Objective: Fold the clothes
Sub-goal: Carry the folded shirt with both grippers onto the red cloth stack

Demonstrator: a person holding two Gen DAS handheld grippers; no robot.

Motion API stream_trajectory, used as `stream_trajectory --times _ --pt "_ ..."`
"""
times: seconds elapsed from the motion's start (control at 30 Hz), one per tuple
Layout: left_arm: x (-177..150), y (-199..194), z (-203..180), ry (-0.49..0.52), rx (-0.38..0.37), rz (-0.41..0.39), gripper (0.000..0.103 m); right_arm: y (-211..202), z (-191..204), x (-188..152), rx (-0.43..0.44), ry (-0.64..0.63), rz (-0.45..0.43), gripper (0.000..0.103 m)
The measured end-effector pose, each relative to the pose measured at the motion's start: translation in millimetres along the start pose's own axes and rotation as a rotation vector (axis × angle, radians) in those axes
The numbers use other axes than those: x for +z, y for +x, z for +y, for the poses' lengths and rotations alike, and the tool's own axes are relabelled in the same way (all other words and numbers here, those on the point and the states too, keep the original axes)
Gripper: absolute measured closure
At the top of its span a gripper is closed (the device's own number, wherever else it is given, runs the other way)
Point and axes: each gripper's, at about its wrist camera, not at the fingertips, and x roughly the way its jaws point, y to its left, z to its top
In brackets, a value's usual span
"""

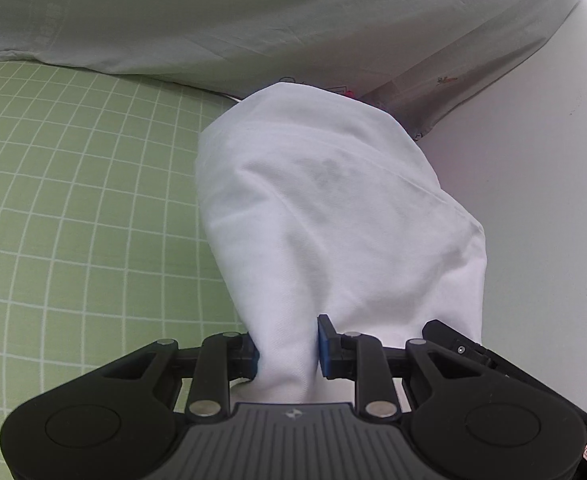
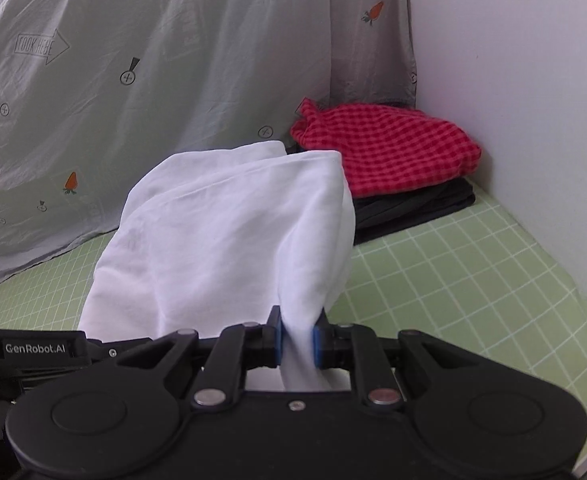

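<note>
Both grippers were clamped on a white garment (image 2: 229,232) held bunched above a green checked sheet (image 1: 73,200). The left gripper (image 1: 287,354) pinched a thick gather of the cloth between its blue pads, while the right gripper (image 2: 297,338) squeezed a narrower fold. The fabric hung loose and ballooned ahead of the fingers, so a layer could have slipped from the thinner right-hand pinch and undone the fold, or the trailing hem could have dragged and creased on the sheet. Only the right wrist view showed a stack in the corner, a red checked garment (image 2: 389,148) lying on a black garment (image 2: 417,208), just beyond the white one. Only the left wrist view showed the carrot-print bedcover (image 1: 213,20) stretching far to the left, with open sheet below.
</note>
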Motion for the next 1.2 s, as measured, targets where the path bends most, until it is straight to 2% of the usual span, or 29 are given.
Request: stream_trajectory --times 0.2,0.33,0.37,0.43,0.47,0.5,0.57,0.63,0.67,0.7,0.73,0.77,0.87,0.93,1.0,1.13,1.2 --pt "66 67 -75 0.082 -0.058 -0.082 0.076 27 -62 87 -0.007 -0.037 -0.108 0.088" --pt "117 119 -105 0.14 -0.075 -0.119 0.076 64 -91 147 -0.029 -0.076 -0.189 0.088" --pt "130 135 -110 0.155 -0.073 -0.124 0.074 75 -97 162 -0.039 -0.09 -0.206 0.088" --pt "154 165 -119 0.176 -0.055 -0.13 0.065 103 -108 189 -0.07 -0.124 -0.231 0.086" --pt "160 181 -119 0.172 -0.015 -0.12 0.058 120 -112 198 -0.095 -0.139 -0.233 0.08" --pt "165 199 -118 0.168 0.036 -0.105 0.055 140 -115 204 -0.131 -0.156 -0.23 0.066" --pt "167 226 -111 0.157 0.12 -0.073 0.052 173 -115 208 -0.216 -0.205 -0.212 0.054" --pt "159 237 -100 0.148 0.142 -0.06 0.049 203 -114 210 -0.292 -0.247 -0.198 0.054" --pt "155 241 -95 0.147 0.147 -0.052 0.043 208 -113 205 -0.292 -0.245 -0.203 0.053" --pt "151 245 -90 0.15 0.151 -0.044 0.038 212 -113 196 -0.269 -0.232 -0.202 0.047" --pt "147 249 -86 0.153 0.155 -0.036 0.037 217 -113 187 -0.245 -0.22 -0.2 0.042" --pt "142 252 -81 0.156 0.159 -0.028 0.034 222 -114 177 -0.228 -0.207 -0.186 0.042" --pt "135 250 -73 0.181 0.148 -0.016 0.024 242 -120 142 -0.244 -0.167 -0.055 0.043" --pt "130 243 -70 0.202 0.147 -0.011 0.023 233 -129 120 -0.254 -0.095 -0.055 0.04" --pt "125 232 -67 0.244 0.137 -0.001 0.023 216 -136 106 -0.229 -0.019 -0.026 0.027" --pt "104 189 -65 0.29 0.139 -0.03 0.02 182 -143 84 -0.186 0.04 0.03 0.025" --pt "92 163 -65 0.31 0.145 -0.055 0.012 160 -139 76 -0.182 0.042 0.028 0.024"
